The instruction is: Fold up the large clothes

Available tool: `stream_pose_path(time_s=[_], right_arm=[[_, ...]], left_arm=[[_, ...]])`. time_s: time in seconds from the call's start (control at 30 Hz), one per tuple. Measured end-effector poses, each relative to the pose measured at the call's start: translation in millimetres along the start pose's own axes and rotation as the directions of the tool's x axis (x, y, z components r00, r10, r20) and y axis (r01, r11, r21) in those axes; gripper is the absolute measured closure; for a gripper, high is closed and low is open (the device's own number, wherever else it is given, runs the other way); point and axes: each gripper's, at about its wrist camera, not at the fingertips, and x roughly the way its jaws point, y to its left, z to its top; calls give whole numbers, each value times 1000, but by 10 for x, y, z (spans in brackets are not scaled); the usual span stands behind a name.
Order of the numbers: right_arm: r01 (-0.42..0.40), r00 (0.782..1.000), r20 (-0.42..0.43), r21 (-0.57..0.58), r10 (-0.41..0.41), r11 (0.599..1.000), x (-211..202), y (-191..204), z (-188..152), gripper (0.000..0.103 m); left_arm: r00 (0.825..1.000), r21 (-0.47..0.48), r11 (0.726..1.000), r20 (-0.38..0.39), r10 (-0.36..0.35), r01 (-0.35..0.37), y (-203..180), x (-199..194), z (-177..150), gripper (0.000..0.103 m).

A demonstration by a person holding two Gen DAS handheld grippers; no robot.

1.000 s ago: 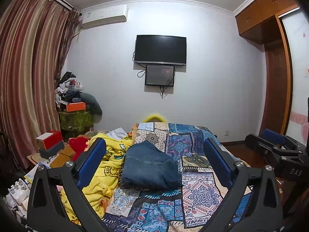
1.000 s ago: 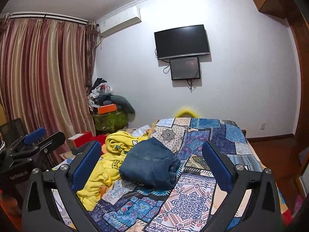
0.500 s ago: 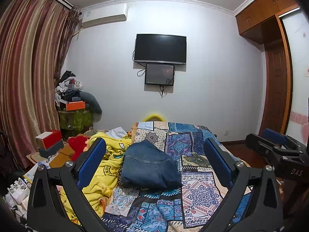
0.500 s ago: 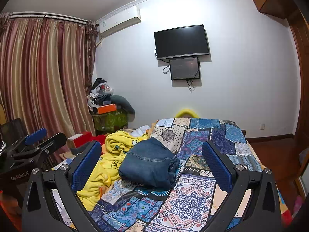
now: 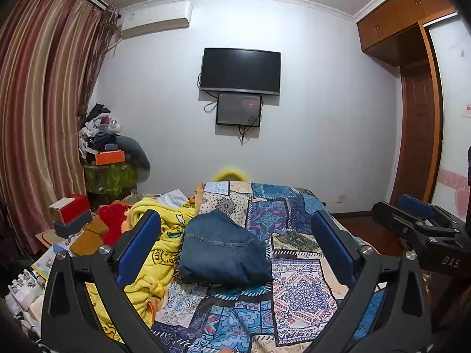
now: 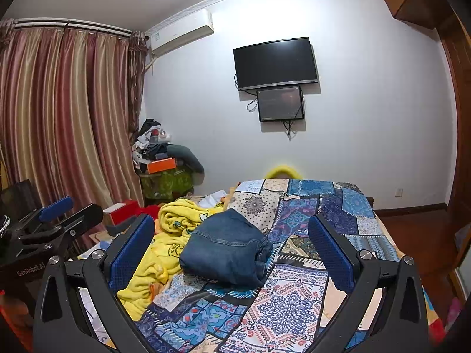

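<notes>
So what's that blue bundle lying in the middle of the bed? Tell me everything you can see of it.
It is a denim garment, mid-blue with visible stitched seams, folded into a thick, rounded bundle. It lies on the patchwork bedspread, and its left side meets a crumpled yellow blanket. In the right wrist view, layered folded edges show at its right end. Neither gripper touches it: both are open and held back above the near end of the bed.
</notes>
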Motion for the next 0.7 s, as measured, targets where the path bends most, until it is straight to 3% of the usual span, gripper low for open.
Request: stream_pose_path(time_s=[0.7], right_arm=[[3, 999, -39, 9, -3, 1000, 109, -22, -35, 0]], left_arm=[[999, 7, 1000, -26, -23, 24, 30, 81, -25, 1]])
